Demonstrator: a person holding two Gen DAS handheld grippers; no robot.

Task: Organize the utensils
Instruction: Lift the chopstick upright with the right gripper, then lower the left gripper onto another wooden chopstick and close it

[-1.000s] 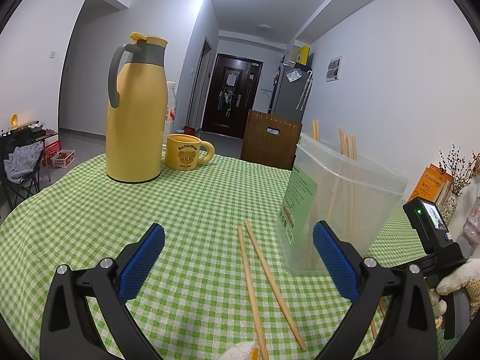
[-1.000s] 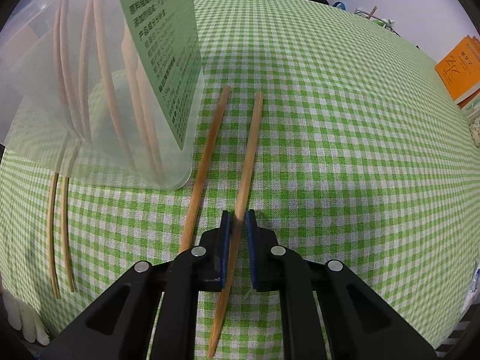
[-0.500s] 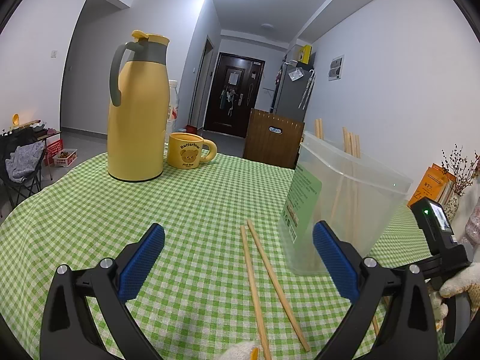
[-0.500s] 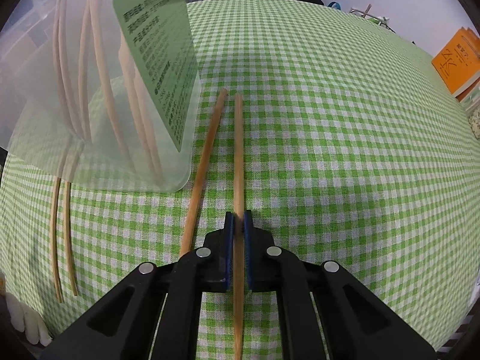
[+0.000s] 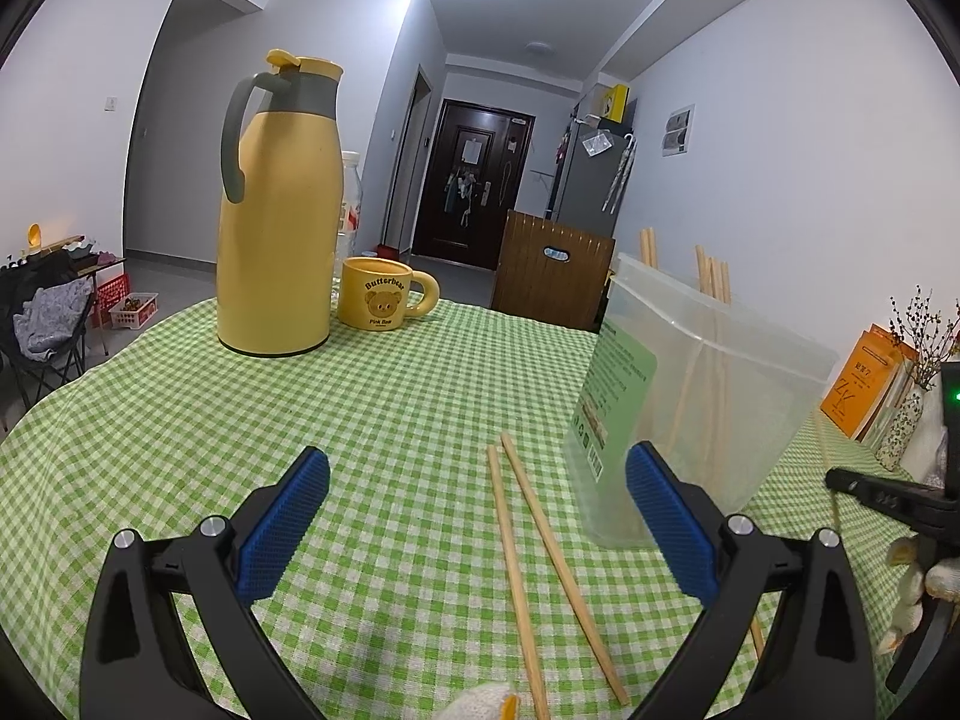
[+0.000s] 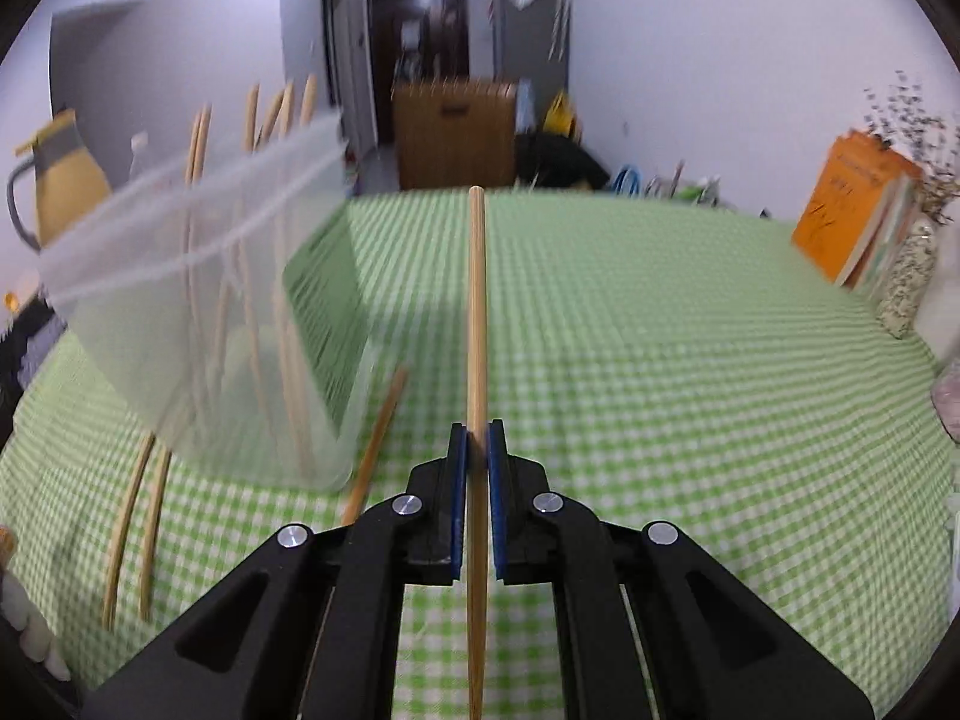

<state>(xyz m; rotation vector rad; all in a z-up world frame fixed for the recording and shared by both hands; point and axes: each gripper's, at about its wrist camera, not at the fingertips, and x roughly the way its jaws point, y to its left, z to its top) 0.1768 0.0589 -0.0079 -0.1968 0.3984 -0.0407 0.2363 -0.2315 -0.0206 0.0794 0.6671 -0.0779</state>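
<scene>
A chopstick (image 6: 477, 312) is sitting clamped between the blue pads of the right gripper (image 6: 474, 450), whose jaws are closed tight on its shaft. It is running straight ahead from the gripper, its far end raised off the bench (image 6: 660, 360) and pointing toward the room behind; its near end is passing back under the gripper body. The right view is blurred.

Just to its left, a second chopstick (image 6: 375, 450) is lying flat on the green checked cloth (image 5: 390, 396), beside the base of a clear tub (image 6: 198, 312). The tub is standing upright and is holding several more chopsticks (image 6: 282, 114), which are leaning inside it with their tips poking above the rim. A green label (image 5: 618, 384) is covering one of its walls. Two further sticks (image 6: 129, 540) are lying on the cloth on the tub's other side.

In the left view, two sticks (image 5: 540, 564) are lying side by side on the cloth, just left of the tub (image 5: 738, 396). The left gripper (image 5: 477, 516) is hanging over the cloth with its jaws spread wide and nothing between them; those two sticks are showing in the gap, on the cloth beyond its pads.

Farther back on the bench, a tall yellow jug (image 5: 279, 210) is standing with a yellow bear mug (image 5: 381, 294) just beside it. Orange books (image 6: 852, 210) are standing at the right edge, next to a vase of dried twigs (image 5: 906, 372). A gloved hand (image 5: 918, 588) is showing at the right margin of the left view.
</scene>
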